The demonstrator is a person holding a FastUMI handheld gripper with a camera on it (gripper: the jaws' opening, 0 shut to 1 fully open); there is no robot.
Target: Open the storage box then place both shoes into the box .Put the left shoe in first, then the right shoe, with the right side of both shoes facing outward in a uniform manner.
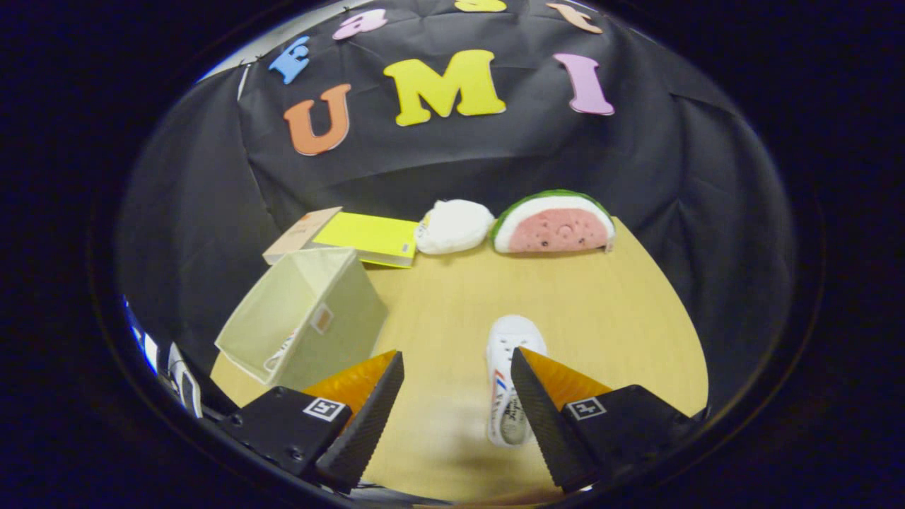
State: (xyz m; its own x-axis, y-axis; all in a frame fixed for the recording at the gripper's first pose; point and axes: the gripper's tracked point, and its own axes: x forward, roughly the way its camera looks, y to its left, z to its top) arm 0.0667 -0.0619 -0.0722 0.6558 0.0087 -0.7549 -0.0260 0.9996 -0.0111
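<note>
A pale green fabric storage box [304, 322] stands open on the wooden table [601, 311], just ahead of my left finger. Something white with a printed edge shows inside it near the front wall; I cannot tell what it is. A white sneaker [510, 378] with red and blue stripes lies on the table, toe pointing away, right against the inner side of my right finger. My gripper [458, 417] is open above the table, with bare tabletop in the gap between its fingers.
At the table's far edge lie a yellow book [368, 237] on a tan one [300, 233], a white plush lump [454, 226] and a watermelon-slice plush [555, 223]. Black cloth walls close in behind and at the sides.
</note>
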